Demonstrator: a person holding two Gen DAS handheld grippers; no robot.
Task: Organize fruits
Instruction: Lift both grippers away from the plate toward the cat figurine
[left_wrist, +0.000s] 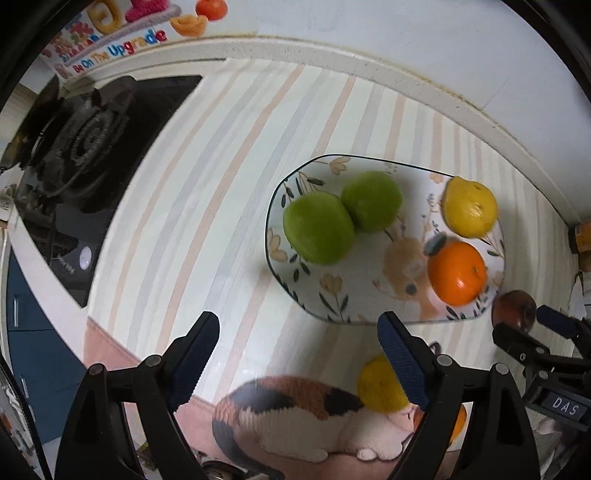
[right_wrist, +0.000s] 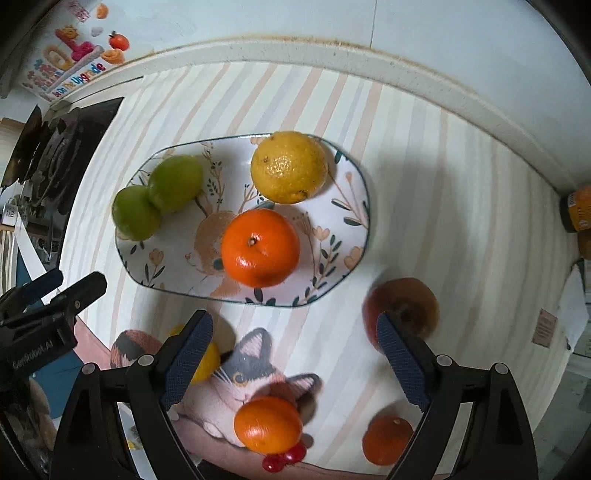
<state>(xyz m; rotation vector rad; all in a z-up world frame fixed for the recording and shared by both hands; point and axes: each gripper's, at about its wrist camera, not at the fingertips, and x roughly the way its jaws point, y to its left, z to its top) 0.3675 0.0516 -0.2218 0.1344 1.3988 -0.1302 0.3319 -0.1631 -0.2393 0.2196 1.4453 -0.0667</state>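
A floral plate (right_wrist: 347, 206) (left_wrist: 354, 291) holds two green fruits (right_wrist: 175, 182) (left_wrist: 317, 227), a yellow lemon (right_wrist: 288, 166) (left_wrist: 469, 210) and an orange (right_wrist: 260, 247) (left_wrist: 456, 273). On the striped mat lie a second lemon (right_wrist: 207, 363) (left_wrist: 376, 386), two oranges (right_wrist: 267, 424) (right_wrist: 386, 439), a reddish apple (right_wrist: 410, 306) (left_wrist: 513, 308) and red cherries (right_wrist: 284, 458). My left gripper (left_wrist: 299, 354) is open and empty before the plate. My right gripper (right_wrist: 295, 354) is open and empty above the mat.
A black gas stove (left_wrist: 85, 155) sits at the left. A white wall ledge (right_wrist: 332, 55) runs along the back. An orange-labelled jar (right_wrist: 578, 210) stands at the right edge. The mat carries a printed cat (right_wrist: 240, 384).
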